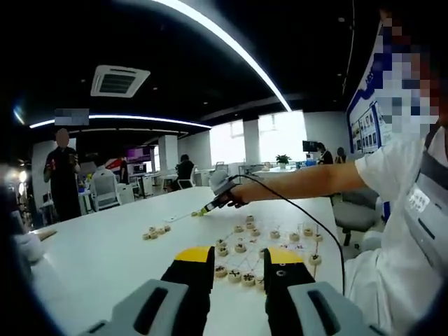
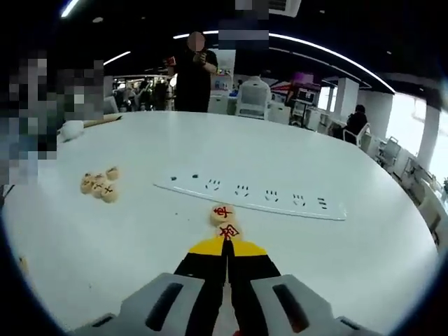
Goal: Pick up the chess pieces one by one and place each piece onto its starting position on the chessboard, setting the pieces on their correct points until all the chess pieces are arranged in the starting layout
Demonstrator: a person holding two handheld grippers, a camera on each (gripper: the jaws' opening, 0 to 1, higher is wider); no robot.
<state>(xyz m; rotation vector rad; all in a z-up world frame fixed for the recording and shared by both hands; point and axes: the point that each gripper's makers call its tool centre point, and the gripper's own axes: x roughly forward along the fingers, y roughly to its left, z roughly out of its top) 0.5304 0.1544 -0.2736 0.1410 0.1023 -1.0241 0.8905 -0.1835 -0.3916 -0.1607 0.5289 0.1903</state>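
Note:
Round wooden chess pieces [image 1: 240, 246] with dark characters stand on the pale lined chessboard [image 1: 260, 241] just beyond my left gripper [image 1: 240, 257], which is open with nothing between its yellow-tipped jaws. Several loose pieces [image 1: 155, 232] lie in a cluster further left. In the left gripper view, a person's arm reaches across the table with my right gripper [image 1: 210, 205]. In the right gripper view, my right gripper [image 2: 225, 245] has its jaws pressed together. Their tips touch a red-marked piece [image 2: 228, 231], and a second red-marked piece [image 2: 222, 213] lies right behind it.
A long white power strip [image 2: 252, 193] lies across the white table [image 2: 336, 231] beyond the two red pieces. Another cluster of pieces [image 2: 99, 185] sits to the left. A person in black [image 2: 192, 73] stands at the far edge, with chairs [image 2: 252, 98] and desks behind.

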